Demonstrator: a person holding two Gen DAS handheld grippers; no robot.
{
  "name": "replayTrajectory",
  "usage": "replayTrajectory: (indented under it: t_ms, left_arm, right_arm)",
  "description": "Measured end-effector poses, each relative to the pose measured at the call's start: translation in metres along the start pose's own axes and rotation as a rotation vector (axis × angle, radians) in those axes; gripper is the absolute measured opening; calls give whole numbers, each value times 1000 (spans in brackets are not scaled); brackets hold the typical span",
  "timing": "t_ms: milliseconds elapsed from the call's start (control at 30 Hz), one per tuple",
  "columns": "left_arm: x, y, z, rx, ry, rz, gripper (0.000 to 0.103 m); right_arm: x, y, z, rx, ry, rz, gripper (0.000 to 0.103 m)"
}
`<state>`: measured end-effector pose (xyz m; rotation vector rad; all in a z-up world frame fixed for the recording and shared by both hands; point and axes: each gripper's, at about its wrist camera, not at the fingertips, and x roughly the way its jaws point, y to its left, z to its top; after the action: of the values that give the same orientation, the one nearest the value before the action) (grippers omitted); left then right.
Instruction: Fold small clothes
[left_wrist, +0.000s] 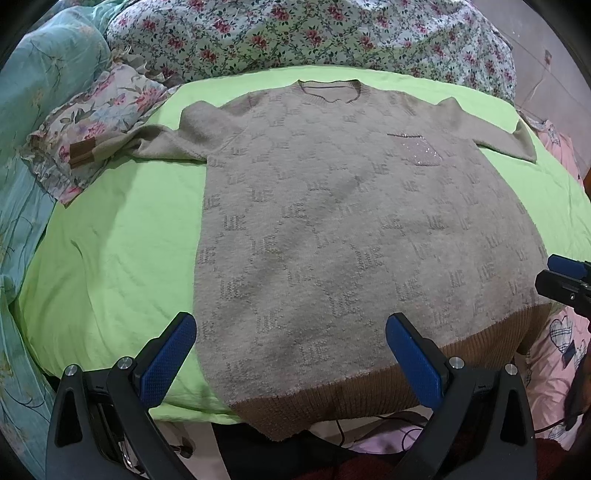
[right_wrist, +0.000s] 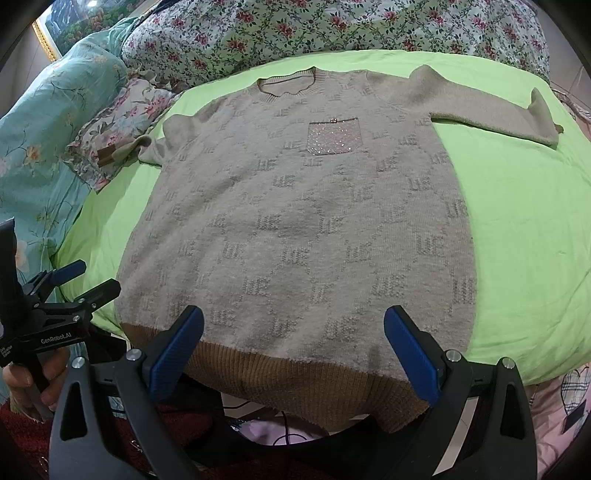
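Observation:
A beige knit sweater (left_wrist: 332, 206) (right_wrist: 295, 221) with a woven letter pattern lies flat, front up, on a lime green sheet (left_wrist: 110, 258) (right_wrist: 517, 240). Its brown ribbed hem (left_wrist: 369, 391) (right_wrist: 295, 380) hangs over the near edge. A sparkly chest pocket (right_wrist: 332, 138) sits below the collar. Both sleeves are spread outward. My left gripper (left_wrist: 291, 354) hovers open above the hem's left part, nothing between its blue pads. My right gripper (right_wrist: 293, 350) hovers open above the hem's right part, also empty. The other gripper shows at each view's edge (left_wrist: 565, 284) (right_wrist: 70, 291).
Floral bedding (left_wrist: 295, 37) (right_wrist: 332, 33) is piled behind the sheet. A teal quilt (left_wrist: 33, 110) and a floral pillow (left_wrist: 96, 122) lie at the left, under the sweater's left cuff (left_wrist: 83, 153). Pink cloth (left_wrist: 554, 350) lies at the right. Cables (right_wrist: 288, 435) run below the bed edge.

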<state>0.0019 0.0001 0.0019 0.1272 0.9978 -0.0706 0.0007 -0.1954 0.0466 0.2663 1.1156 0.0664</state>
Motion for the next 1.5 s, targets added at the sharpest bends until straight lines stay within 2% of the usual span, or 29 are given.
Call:
replayTrajectory:
  t_ms: [667, 1033, 1267, 1500]
  left_arm:
    - [-1, 2, 1, -9, -47, -7, 103]
    - [3, 0, 3, -8, -18, 0, 103]
    - [7, 1, 4, -10, -6, -9, 103]
    - [14, -2, 18, -6, -11, -26, 103]
  right_arm:
    - [1, 3, 1, 3, -7, 3, 98]
    - [1, 3, 0, 3, -23, 15, 98]
    - [4, 0, 0, 10, -4, 6, 98]
    - [3, -15, 8, 45, -63, 40, 98]
